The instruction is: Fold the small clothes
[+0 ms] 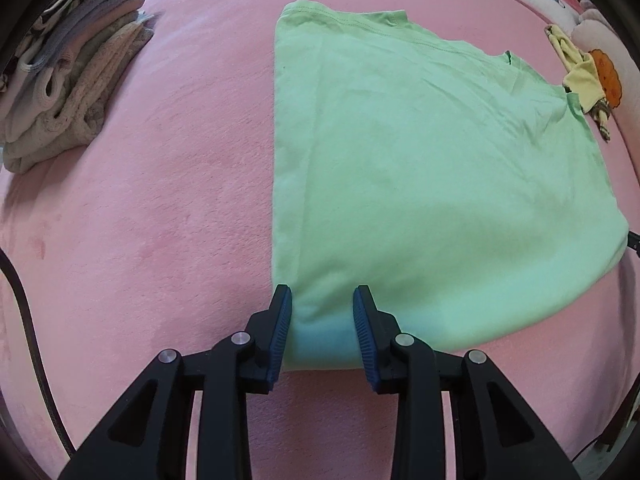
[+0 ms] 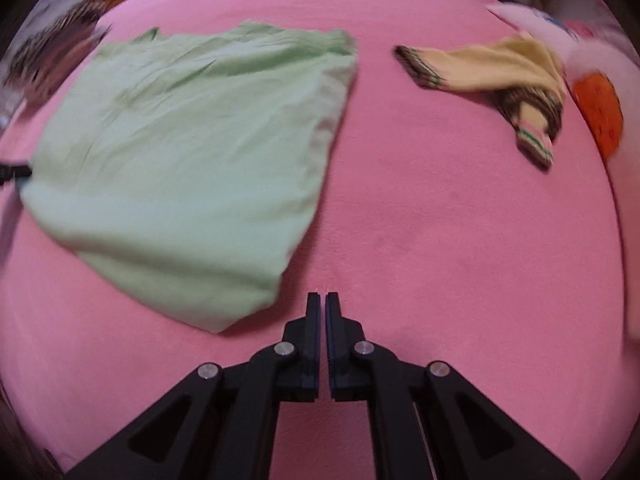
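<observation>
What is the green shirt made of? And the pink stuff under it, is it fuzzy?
The green shirt looks like thin, soft cotton knit: matte, with small creases and stitched hems, though the pictures cannot settle the fibre. The pink cover under it looks like plush fleece: a short, velvety nap with faint brush marks. So yes, probably fuzzy.

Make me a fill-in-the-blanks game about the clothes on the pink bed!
1. The shirt spread on the pink blanket is light ____.
2. The right gripper has its jaws ____, with nothing between them.
3. The left gripper has a ____ of the shirt between its open jaws.
4. The folded clothes sit in a ____ on the blanket.

Missing words: green; shut; corner; pile
</observation>
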The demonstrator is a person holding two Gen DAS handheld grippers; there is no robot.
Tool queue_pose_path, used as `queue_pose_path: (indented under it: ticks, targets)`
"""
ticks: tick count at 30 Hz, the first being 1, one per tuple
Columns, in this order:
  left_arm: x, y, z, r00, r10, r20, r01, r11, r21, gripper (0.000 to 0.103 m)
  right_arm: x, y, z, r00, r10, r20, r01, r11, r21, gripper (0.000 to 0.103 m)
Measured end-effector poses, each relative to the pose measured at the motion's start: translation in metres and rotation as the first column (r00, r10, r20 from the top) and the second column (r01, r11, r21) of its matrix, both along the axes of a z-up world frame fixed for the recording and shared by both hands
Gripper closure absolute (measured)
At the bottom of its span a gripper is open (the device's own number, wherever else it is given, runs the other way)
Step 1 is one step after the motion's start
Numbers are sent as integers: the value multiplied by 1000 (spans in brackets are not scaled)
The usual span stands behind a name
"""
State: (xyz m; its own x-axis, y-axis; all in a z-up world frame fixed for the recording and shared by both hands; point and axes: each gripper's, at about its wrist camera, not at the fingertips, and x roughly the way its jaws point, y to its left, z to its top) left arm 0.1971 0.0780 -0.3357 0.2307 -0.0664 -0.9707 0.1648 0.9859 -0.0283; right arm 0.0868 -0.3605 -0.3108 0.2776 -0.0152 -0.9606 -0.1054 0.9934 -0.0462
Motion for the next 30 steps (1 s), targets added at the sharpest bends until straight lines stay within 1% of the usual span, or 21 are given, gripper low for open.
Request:
queue_pose_path:
  ticks: [1,2,3,4,6,9,13,15,16,17,18,19,21,22,23,24,25,27,28,30]
  targets:
    - [-1,1,0,1000,-1,1,1,1000,5,72,-2,-5,1,999,-34,-10,34,998,61,96]
    - [-3,3,0,1000,1,1,-1,1000,10,72,-7,-9,4,998,-60,-15,62,988,140,93]
    - [-4,7,0,1000,6,0,-6,1000,14,71,-12,-11,5,997,-72,-17,74,980,187,82]
    - [-5,10,0,1000,15,-3,-15,1000,14,69,-16,-10,6,997,-77,-17,79,972,220,66]
    - [-7,19,2,999,44,-9,-44,999,-10,69,-27,-4,9,998,-66,1,64,966,250,57]
    - [-13,30,5,998,62,-9,-62,997,-37,69,-33,11,5,999,-26,19,21,974,224,57]
    - [-20,32,3,999,25,-32,-27,998,-60,69,-25,32,-6,997,53,52,-61,986,152,57]
    - [-24,33,1,999,13,-41,-16,996,-87,69,-24,39,-10,995,72,67,-80,989,127,59]
    - [-24,32,0,999,10,-48,-15,995,-103,69,-22,41,-11,994,74,75,-83,988,127,71]
    - [-23,32,-1,999,9,-53,-15,992,-125,69,-21,41,-10,994,76,82,-87,986,141,79]
    - [-23,31,-2,998,9,-56,-17,990,-140,69,-21,41,-10,993,81,83,-93,984,154,91]
    - [-23,31,-4,998,10,-56,-18,990,-142,69,-21,42,-8,992,88,87,-100,982,157,93]
    - [-24,32,-8,998,12,-54,-20,989,-144,69,-25,48,-4,989,113,93,-123,986,113,97]
    - [-23,34,-10,999,17,-51,-24,990,-137,78,-28,51,-4,988,126,85,-134,987,93,98]
    - [-27,36,-10,999,23,-45,-29,990,-136,83,-30,54,-3,987,139,76,-145,987,70,98]
    - [-26,40,-11,999,31,-44,-37,989,-146,85,-32,56,-2,987,147,68,-151,987,48,98]
    - [-27,43,-11,998,40,-43,-46,988,-149,89,-34,56,-1,986,154,62,-156,987,30,98]
    - [-30,45,-14,999,37,-29,-41,988,-147,91,-37,55,-2,988,150,36,-151,989,2,99]
    - [-31,45,-14,999,33,-23,-36,989,-140,92,-39,54,-6,989,144,16,-144,989,-19,103]
    - [-35,46,-14,999,38,-14,-39,990,-133,92,-44,50,-18,991,129,-33,-131,988,-85,103]
